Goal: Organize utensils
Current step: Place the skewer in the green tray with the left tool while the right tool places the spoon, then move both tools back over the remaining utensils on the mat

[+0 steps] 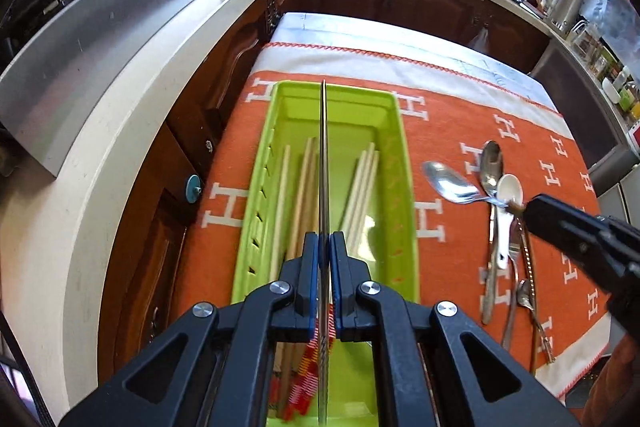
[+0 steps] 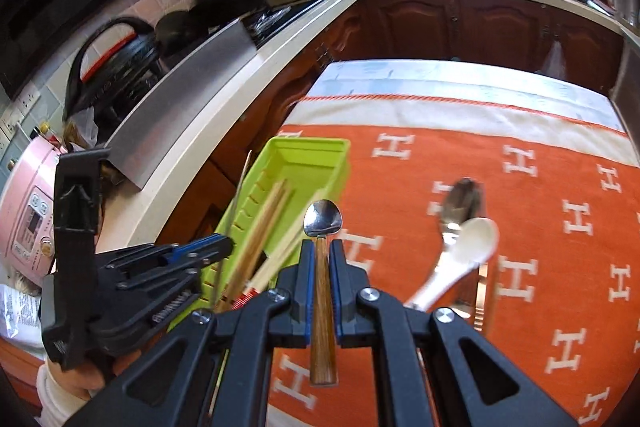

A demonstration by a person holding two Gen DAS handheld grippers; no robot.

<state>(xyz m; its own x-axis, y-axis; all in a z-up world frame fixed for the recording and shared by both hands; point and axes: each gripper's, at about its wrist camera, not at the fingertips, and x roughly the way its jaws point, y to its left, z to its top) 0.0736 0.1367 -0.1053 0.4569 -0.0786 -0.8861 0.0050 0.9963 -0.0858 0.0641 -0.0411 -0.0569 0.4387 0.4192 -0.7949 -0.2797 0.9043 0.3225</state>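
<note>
In the left wrist view, my left hand-held gripper (image 1: 324,251) was clenched on a thin metal utensil (image 1: 324,163), seen edge-on so I could not tell what kind it was. It ran straight out from the jaws above the green tray (image 1: 404,163). The tray sat on the orange cloth (image 1: 460,131) covering the table, with chopsticks (image 1: 362,187) lying lengthwise inside. To the right of the tray lay loose cutlery: steel spoons (image 1: 450,183) and a white spoon (image 1: 508,195) on top of them. My right hand-held gripper (image 1: 532,205) reached in just beside that white spoon.

In the right wrist view, the right hand-held gripper (image 2: 323,263) was grasping a wooden-handled spoon (image 2: 322,219) by the upper part of its handle, the steel bowl pointing forward beyond the jaws. It was held above the cloth (image 2: 540,163), near the tray (image 2: 312,155). The white spoon (image 2: 472,239) and a steel spoon (image 2: 462,199) showed blurred to the right.

I judged the wooden-handled spoon light and stiff, its handle offering good friction, so a grip on the handle near the bowl suited it. The thin metal piece looked slippery and needed a firm pinch. The white spoon looked ceramic or plastic; if ceramic it was brittle, and best taken gently mid-handle.
</note>
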